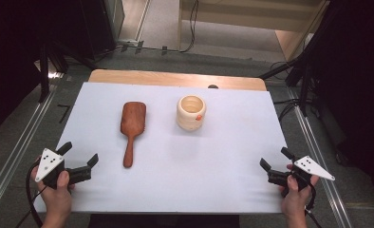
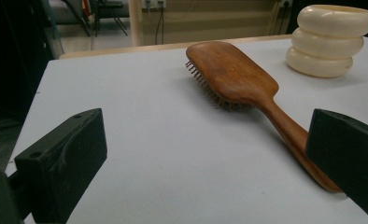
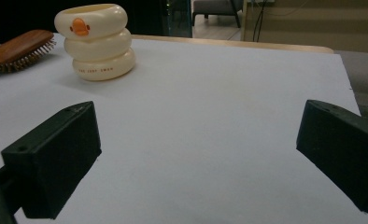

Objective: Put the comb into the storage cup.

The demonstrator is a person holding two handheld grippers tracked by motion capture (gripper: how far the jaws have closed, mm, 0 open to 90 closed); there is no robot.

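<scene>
— Where's the hairbrush [image 1: 132,128] lying for you?
— Left of centre on the table [image 1: 232,161], long axis near-to-far, head far, handle toward you, bristles down.
— And your grippers?
— Your left gripper [image 1: 79,157] and right gripper [image 1: 275,159] sit at the near corners, jaws wide, empty.

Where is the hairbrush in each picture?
High view: the hairbrush lies left of centre, handle toward the person.
Left gripper view: it runs from top centre down to the right jaw.
Right gripper view: its head shows at the top left edge.
Shared landmark: the cream cup beside it.
</scene>
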